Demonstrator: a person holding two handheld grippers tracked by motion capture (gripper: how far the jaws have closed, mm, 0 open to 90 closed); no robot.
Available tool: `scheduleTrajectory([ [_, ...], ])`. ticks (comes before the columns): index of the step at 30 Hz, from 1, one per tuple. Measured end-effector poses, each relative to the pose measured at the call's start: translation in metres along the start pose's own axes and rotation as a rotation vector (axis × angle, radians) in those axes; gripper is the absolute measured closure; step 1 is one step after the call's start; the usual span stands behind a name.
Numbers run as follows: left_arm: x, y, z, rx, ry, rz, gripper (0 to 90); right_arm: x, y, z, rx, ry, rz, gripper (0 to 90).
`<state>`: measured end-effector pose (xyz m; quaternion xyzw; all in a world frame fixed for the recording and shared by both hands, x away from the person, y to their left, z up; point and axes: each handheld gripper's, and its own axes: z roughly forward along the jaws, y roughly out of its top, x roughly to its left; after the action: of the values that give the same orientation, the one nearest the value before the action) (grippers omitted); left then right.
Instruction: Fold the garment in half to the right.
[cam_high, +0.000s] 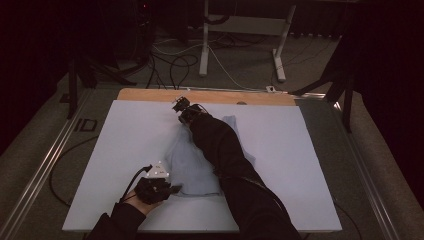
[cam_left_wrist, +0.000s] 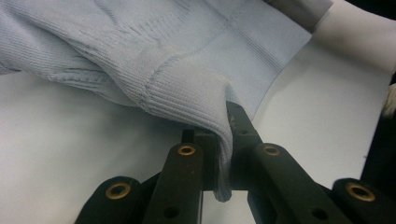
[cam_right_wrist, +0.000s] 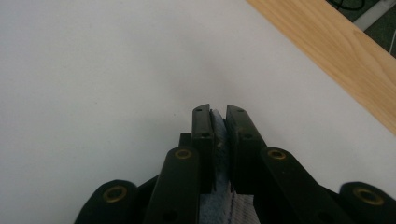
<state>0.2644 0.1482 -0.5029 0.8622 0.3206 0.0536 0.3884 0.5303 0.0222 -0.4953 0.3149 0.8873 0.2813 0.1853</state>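
Note:
A pale blue knitted garment (cam_high: 192, 165) lies crumpled on the white sheet (cam_high: 130, 135) that covers the table. My left gripper (cam_high: 167, 187) sits at the garment's near left corner, shut on a ribbed edge of the knit (cam_left_wrist: 196, 88), which bunches over the jaws. Far across the table, my right gripper (cam_high: 181, 107) reaches over the garment near its far end. Its jaws pinch a thin strip of blue fabric (cam_right_wrist: 219, 135) between them. The right forearm's dark sleeve (cam_high: 225, 155) hides the garment's middle.
A wooden strip of table edge (cam_high: 210, 96) runs along the far side, also at the upper right in the right gripper view (cam_right_wrist: 336, 51). Beyond it, a white desk frame (cam_high: 205, 45) and loose cables (cam_high: 175, 60) stand on the floor.

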Motion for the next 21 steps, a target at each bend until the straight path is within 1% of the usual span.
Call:
scheduleTrajectory([
  [1, 0.000, 0.000, 0.000, 0.000, 0.000, 0.000, 86.7, -0.001, 0.000, -0.002, -0.003, 0.003, -0.014, 83.2],
  [2, -0.001, 0.000, 0.000, 0.001, -0.001, 0.002, 86.7, -0.001, 0.000, -0.002, -0.003, 0.003, -0.014, 83.2],
  [3, -0.002, 0.002, -0.001, -0.003, -0.004, 0.009, 86.8, -0.001, 0.002, -0.007, -0.011, -0.002, -0.014, 83.2],
  [5, -0.003, 0.003, -0.002, -0.005, -0.007, 0.009, 86.8, -0.003, 0.004, -0.012, -0.026, 0.008, -0.007, 83.3],
  [7, -0.007, 0.007, -0.004, -0.012, -0.007, 0.023, 86.8, -0.004, 0.005, -0.017, -0.030, -0.002, -0.021, 83.2],
  [8, -0.007, 0.007, -0.004, -0.012, -0.007, 0.023, 86.8, -0.004, 0.005, -0.017, -0.030, -0.002, -0.021, 83.2],
  [9, -0.007, 0.008, -0.005, -0.010, -0.005, 0.032, 86.8, -0.007, 0.006, -0.022, -0.038, -0.003, -0.019, 83.3],
  [11, -0.008, 0.011, -0.006, -0.018, -0.011, 0.034, 86.8, -0.008, 0.006, -0.026, -0.048, 0.002, -0.012, 83.3],
  [12, -0.010, 0.013, -0.006, -0.017, -0.012, 0.045, 86.8, -0.009, 0.006, -0.028, -0.052, 0.005, -0.011, 83.3],
  [13, -0.010, 0.013, -0.006, -0.017, -0.012, 0.045, 86.8, -0.010, 0.006, -0.030, -0.055, 0.007, -0.018, 83.2],
  [20, -0.015, 0.021, -0.006, -0.021, -0.023, 0.060, 86.8, -0.017, 0.005, -0.045, -0.080, 0.012, -0.009, 83.2],
  [21, -0.015, 0.022, -0.007, -0.022, -0.024, 0.063, 86.8, -0.017, 0.005, -0.045, -0.080, 0.012, -0.009, 83.2],
])
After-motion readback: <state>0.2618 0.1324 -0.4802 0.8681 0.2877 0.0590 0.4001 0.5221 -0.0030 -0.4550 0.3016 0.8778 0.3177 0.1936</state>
